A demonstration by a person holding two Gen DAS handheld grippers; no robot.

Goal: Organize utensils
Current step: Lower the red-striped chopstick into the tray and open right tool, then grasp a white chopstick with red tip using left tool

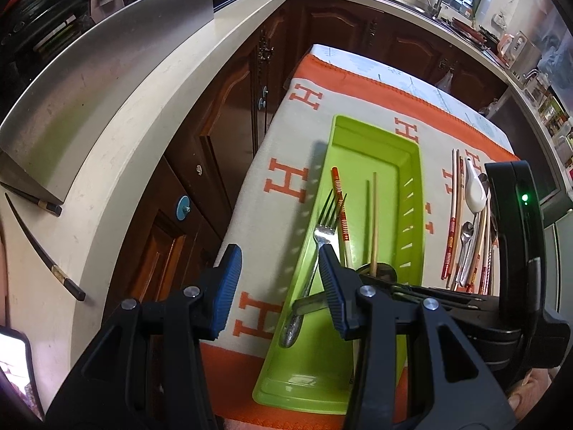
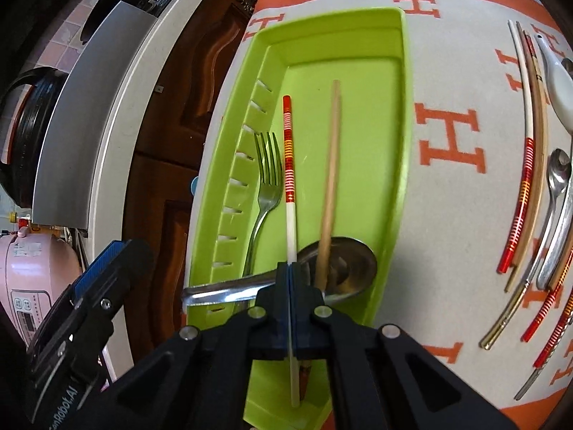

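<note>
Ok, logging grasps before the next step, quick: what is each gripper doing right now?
Left gripper: open, holding nothing, above the green tray.
Right gripper: shut on the red-banded white chopstick, over the tray.

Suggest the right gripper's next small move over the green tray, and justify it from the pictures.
Probably open the right gripper and let go: it is shut on the red-banded chopstick, which already lies along the green tray between the fork and the wooden chopstick.

Far half of the green tray is wide open, but the fork, wooden chopstick and big spoon crowd the near end.
</note>
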